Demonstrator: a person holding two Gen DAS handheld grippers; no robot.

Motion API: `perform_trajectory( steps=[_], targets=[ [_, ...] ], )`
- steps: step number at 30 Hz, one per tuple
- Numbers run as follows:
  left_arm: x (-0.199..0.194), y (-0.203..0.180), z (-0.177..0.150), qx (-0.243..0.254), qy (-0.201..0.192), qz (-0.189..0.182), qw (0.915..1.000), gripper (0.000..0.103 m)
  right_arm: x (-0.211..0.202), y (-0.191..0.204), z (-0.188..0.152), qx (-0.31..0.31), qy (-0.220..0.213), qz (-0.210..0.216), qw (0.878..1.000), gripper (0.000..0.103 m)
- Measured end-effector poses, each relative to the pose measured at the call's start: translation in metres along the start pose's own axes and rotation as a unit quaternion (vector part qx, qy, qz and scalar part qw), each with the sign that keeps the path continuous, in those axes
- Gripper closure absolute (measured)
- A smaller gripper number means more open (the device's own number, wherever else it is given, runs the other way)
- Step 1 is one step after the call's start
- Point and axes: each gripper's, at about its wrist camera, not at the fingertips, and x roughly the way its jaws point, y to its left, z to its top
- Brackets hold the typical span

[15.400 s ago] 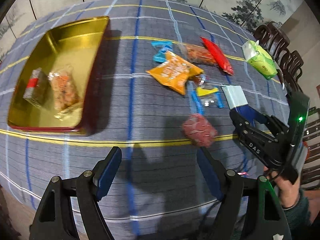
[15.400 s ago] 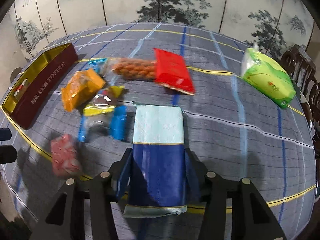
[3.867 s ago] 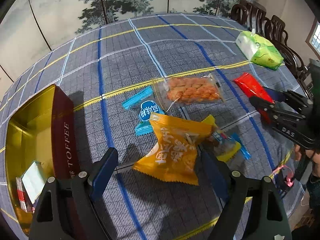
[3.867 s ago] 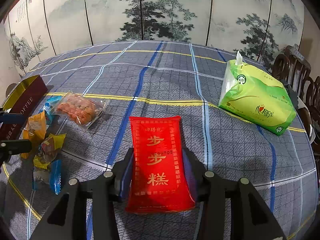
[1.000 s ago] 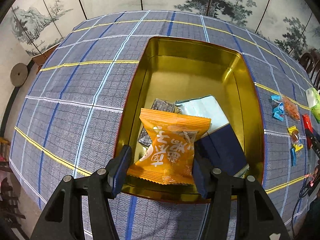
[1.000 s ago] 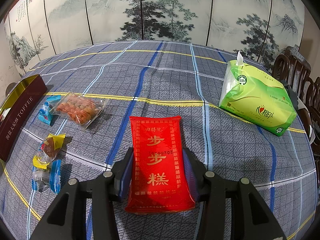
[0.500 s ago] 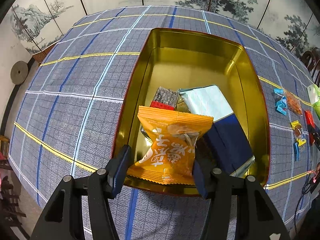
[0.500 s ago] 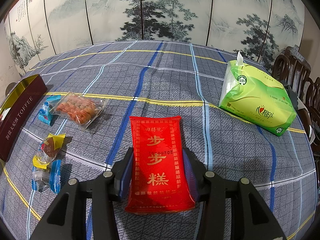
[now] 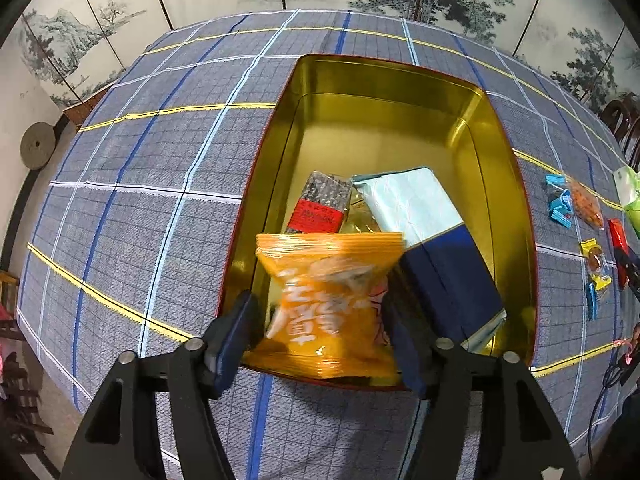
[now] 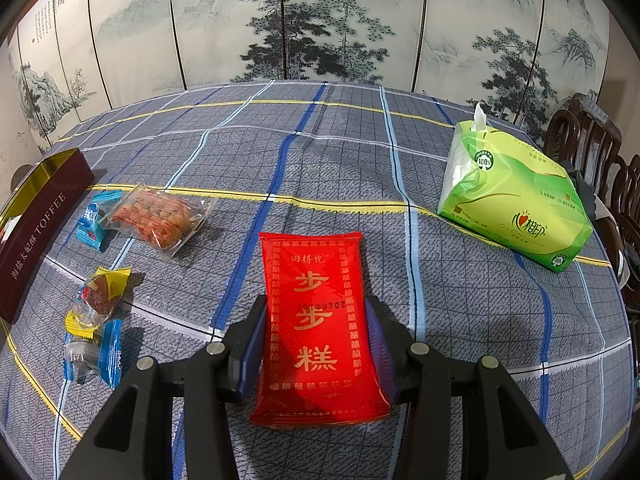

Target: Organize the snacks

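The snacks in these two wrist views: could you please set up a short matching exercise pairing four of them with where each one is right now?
Things:
1. orange packet
2. red packet
3. blue-and-white packet
4. peanut bag

Places:
A. lying on the tablecloth, free of both claws
B. between the right claw's fingers
C. lying in the gold tin
D. between the left claw's fingers, over the tin's near edge

Pairs: 1-D, 2-B, 3-C, 4-A

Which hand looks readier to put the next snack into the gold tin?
The right. The right gripper already clamps the red packet, while the left gripper has just been opening, releasing the orange packet over the tin.
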Motion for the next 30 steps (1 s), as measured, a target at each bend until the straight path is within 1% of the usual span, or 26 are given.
perform_trajectory(
  steps=[1, 5, 13, 16, 17, 21, 23, 30],
  targets=[
    [-0.001, -0.001, 0.0, 0.002, -0.002, 0.005, 1.0, 0.035, 0.0, 0.0, 0.0, 0.0, 0.0, 0.0, 1.0, 0.055],
    [-0.005, -0.002, 0.001, 0.007, -0.009, 0.014, 0.9998, 0.034, 0.0, -0.001, 0.0, -0.001, 0.0, 0.0, 1.0, 0.055],
    [-0.017, 0.002, 0.0, -0.007, -0.02, 0.003, 0.9998, 0.032, -0.001, 0.002, 0.001, -0.002, -0.001, -0.007, 1.0, 0.056],
    [-0.022, 0.002, -0.001, -0.012, -0.026, -0.003, 0.9996, 0.031, -0.003, 0.004, 0.002, 0.001, 0.002, -0.015, 1.0, 0.057],
    [-0.024, 0.001, -0.002, -0.015, -0.029, -0.001, 0.9995, 0.031, -0.002, 0.004, 0.003, 0.004, 0.005, -0.018, 1.0, 0.057],
    [-0.032, -0.002, -0.004, -0.026, -0.06, 0.032, 0.9973, 0.031, -0.002, 0.007, 0.005, 0.015, 0.014, -0.035, 0.999, 0.058],
    [-0.033, -0.006, -0.007, -0.024, -0.068, 0.037, 0.9967, 0.031, -0.002, 0.01, 0.006, 0.018, 0.017, -0.045, 0.999, 0.059],
    [-0.034, -0.012, -0.011, -0.015, -0.069, 0.024, 0.9972, 0.031, -0.005, 0.015, 0.006, 0.026, 0.031, -0.06, 0.997, 0.059]
  ],
)
